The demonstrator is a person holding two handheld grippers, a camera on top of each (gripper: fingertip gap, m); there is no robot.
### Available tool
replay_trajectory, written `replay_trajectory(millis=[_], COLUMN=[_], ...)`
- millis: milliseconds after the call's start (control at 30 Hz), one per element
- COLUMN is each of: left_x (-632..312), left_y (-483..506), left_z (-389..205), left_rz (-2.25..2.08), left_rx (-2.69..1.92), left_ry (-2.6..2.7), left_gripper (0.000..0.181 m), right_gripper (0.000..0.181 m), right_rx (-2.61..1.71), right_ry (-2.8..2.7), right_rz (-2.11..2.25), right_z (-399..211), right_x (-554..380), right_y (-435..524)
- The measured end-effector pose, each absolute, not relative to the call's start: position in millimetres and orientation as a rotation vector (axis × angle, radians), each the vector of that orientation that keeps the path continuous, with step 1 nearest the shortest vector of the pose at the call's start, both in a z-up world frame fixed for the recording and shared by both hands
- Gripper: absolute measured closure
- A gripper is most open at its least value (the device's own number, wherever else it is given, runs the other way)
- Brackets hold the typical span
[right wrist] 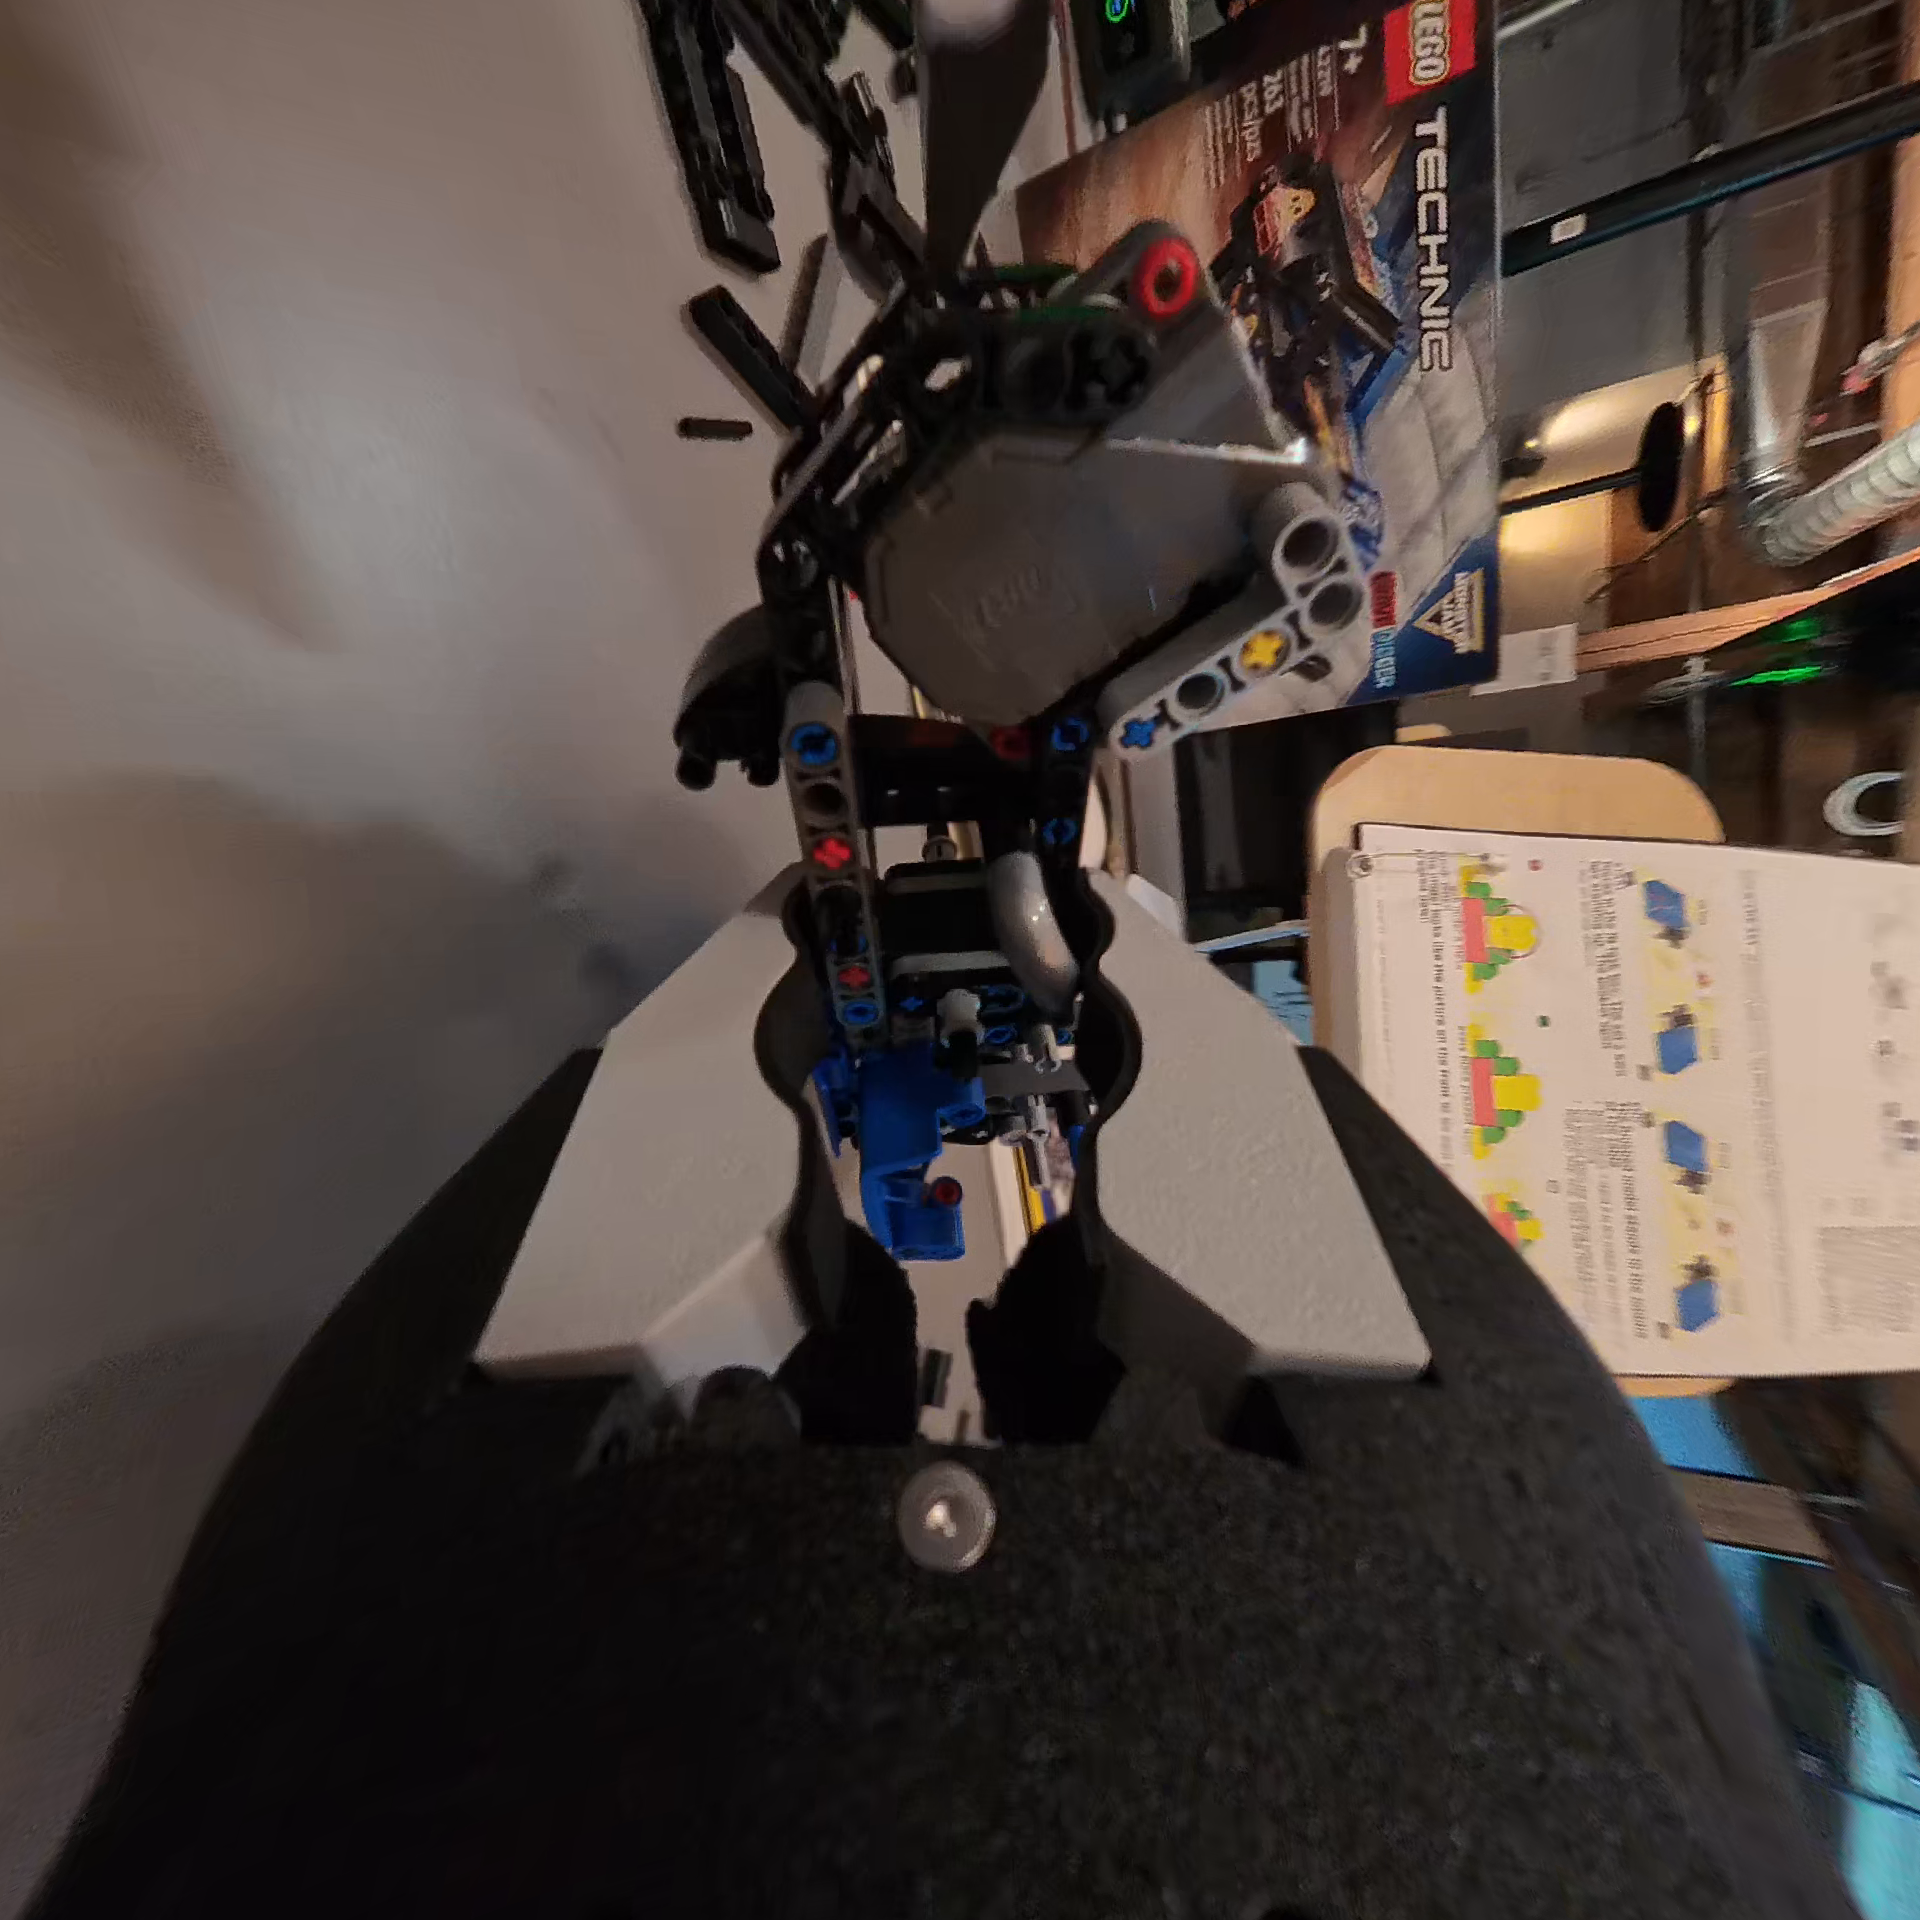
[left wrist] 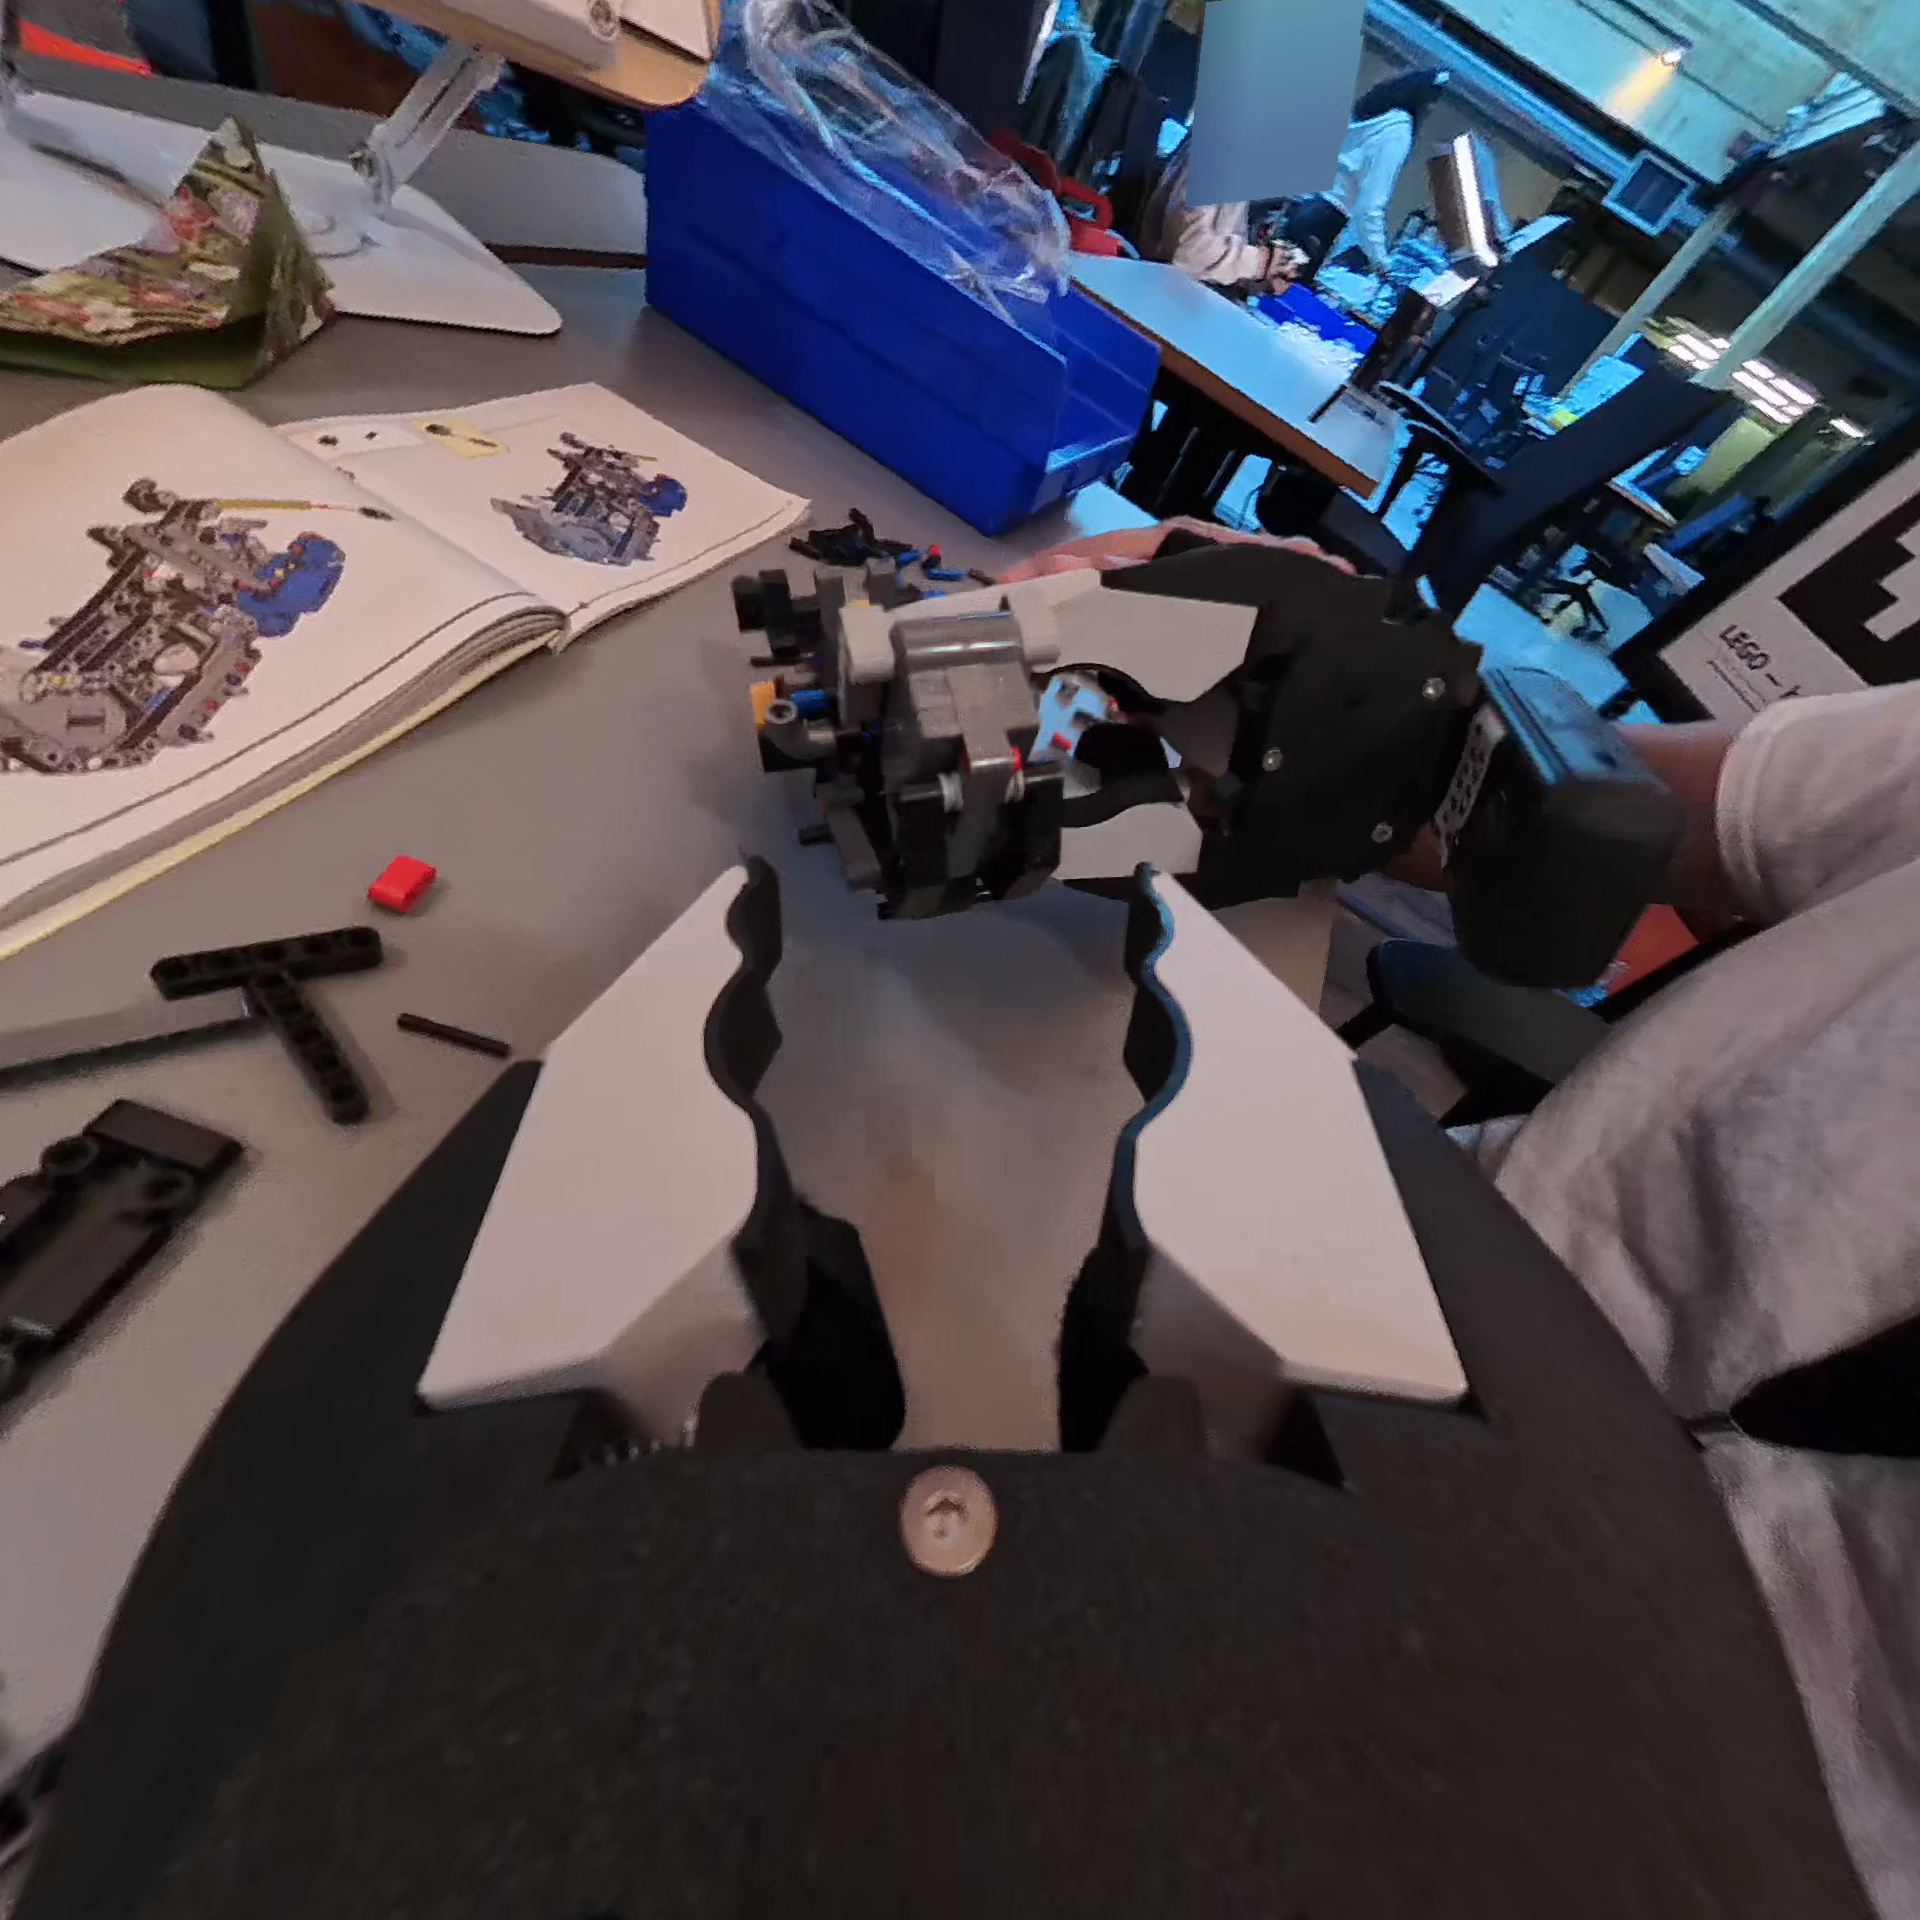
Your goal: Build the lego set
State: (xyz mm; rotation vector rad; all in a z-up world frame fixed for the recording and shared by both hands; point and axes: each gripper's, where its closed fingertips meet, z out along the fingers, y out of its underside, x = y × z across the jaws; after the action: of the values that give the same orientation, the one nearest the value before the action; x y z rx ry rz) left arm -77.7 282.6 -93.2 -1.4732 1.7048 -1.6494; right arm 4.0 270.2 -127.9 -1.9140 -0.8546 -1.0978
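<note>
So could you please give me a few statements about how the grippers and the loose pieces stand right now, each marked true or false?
1. The right gripper holds the lego assembly between its fingers. True.
2. The left gripper grips the red piece. False: it is open and empty; the red piece lies on the table.
3. The instruction booklet is closed. False: it lies open.
4. A black T-shaped piece lies on the table. True.
</note>
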Motion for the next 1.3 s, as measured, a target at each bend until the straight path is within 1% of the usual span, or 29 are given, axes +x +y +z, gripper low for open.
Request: replay_trajectory(millis=[67,200,233,267,300,400,600,867,1033,1133,1200,1300], left_x=[-75,-65,-63,-63,-63,-63,-61,-62,-64,-64,-63,-64], left_y=[275,277,277,275,277,278,281,285,288,289,290,291], left_z=[-98,-103,-105,-107,-110,-110,-96,-110,-113,-114,-115,-116], left_rz=[-1.618,-1.556,-1.548,-1.54,-1.508,-1.427,-1.427,-1.374,-1.374,-1.395,-1.395,-1.368], left_rx=[-1.5,-1.579,-1.596,-1.6,-1.616,-1.594,-1.498,-1.522,-1.528,-1.551,-1.554,-1.551], left_ry=[1.702,1.647,1.649,1.674,1.683,1.708,1.657,1.629,1.62,1.604,1.598,1.594], left_gripper=[0.116,0.135,0.142,0.156,0.157,0.158,0.158,0.158,0.158,0.158,0.158,0.158], right_gripper=[0.138,0.137,0.137,0.137,0.137,0.137,0.136,0.135,0.134,0.135,0.133,0.123], right_rx=[-1.878,-1.834,-1.82,-1.806,-1.801,-1.776,-1.731,-1.736,-1.788,-1.765,-1.76,-1.793], right_ry=[-0.899,-0.967,-0.976,-0.991,-1.003,-1.01,-0.974,-1.087,-1.066,-1.079,-1.07,-1.056], right_rz=[-1.189,-1.263,-1.281,-1.299,-1.315,-1.315,-1.272,-1.252,-1.104,-1.133,-1.14,-1.088], right_z=[-130,-134,-134,-134,-134,-133,-125,-141,-149,-149,-150,-153], right_x=[4,-4,-6,-7,-7,-7,-11,-13,-19,-18,-18,-21], right_y=[272,273,273,274,273,274,277,285,287,286,286,278])
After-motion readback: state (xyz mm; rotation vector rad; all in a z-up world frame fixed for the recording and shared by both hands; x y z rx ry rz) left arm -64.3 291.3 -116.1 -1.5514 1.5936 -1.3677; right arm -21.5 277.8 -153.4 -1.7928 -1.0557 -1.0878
